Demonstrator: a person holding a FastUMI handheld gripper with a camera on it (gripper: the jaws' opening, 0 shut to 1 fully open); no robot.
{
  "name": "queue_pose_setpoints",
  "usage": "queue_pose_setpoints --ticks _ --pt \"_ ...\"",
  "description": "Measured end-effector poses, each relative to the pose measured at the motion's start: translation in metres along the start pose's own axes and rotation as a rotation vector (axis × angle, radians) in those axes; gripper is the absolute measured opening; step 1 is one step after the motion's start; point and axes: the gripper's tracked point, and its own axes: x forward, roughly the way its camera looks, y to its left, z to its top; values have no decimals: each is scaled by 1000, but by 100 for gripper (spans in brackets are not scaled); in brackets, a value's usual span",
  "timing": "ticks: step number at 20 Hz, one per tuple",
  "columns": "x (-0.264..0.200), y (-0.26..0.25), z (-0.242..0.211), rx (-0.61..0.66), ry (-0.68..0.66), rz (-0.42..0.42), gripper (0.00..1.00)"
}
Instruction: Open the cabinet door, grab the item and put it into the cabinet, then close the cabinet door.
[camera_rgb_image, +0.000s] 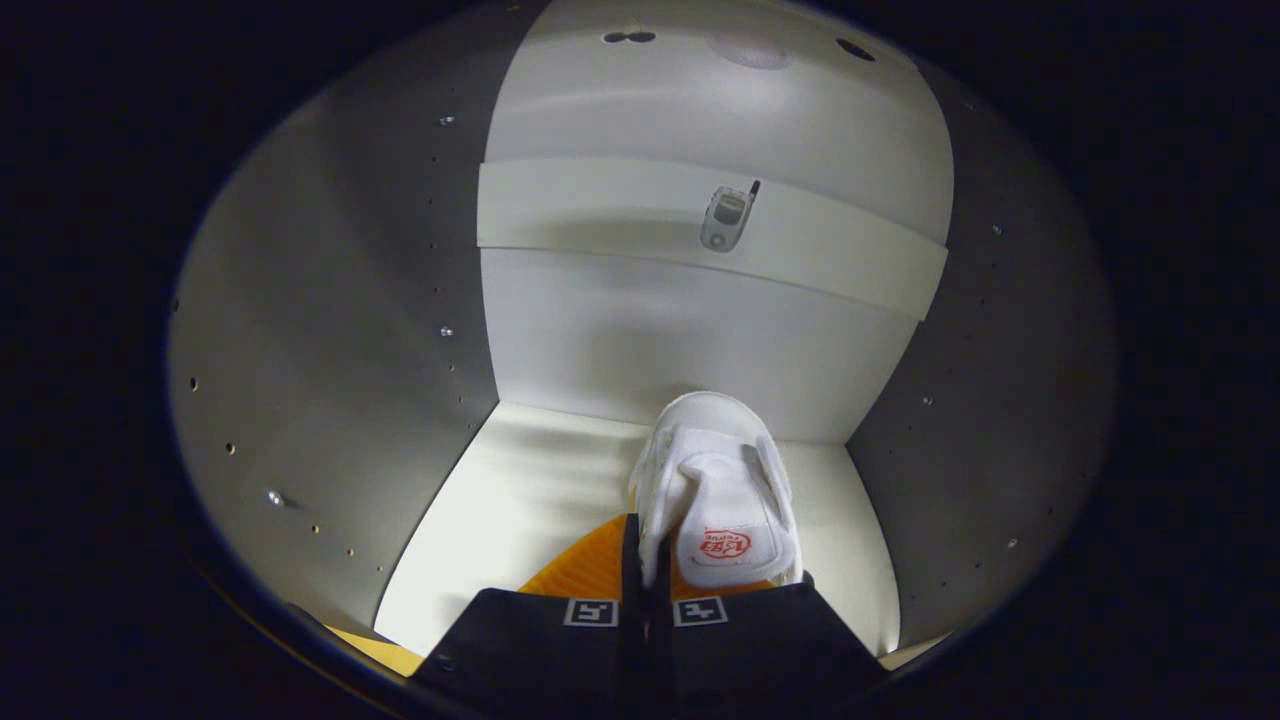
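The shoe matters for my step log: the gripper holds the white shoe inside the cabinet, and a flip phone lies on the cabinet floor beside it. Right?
Not quite. In the gripper view the flip phone lies on the shelf above, not the floor. The gripper does hold the white shoe inside the cabinet.

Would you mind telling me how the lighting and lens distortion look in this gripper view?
Gripper view: the cabinet floor is brightly lit, the side walls fall into shadow, the fisheye bows the shelf, and the white shoe pinched in the tongs stays sharp.
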Motion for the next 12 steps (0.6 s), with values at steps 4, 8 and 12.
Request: queue_pose_setpoints --ticks 4,8,12 --pt "2 2 -9 -30 25 -18 11" --pt "-11 -1 0 -66 -21 -51 38" --pt "-44 15 2 -42 -58 4 79"
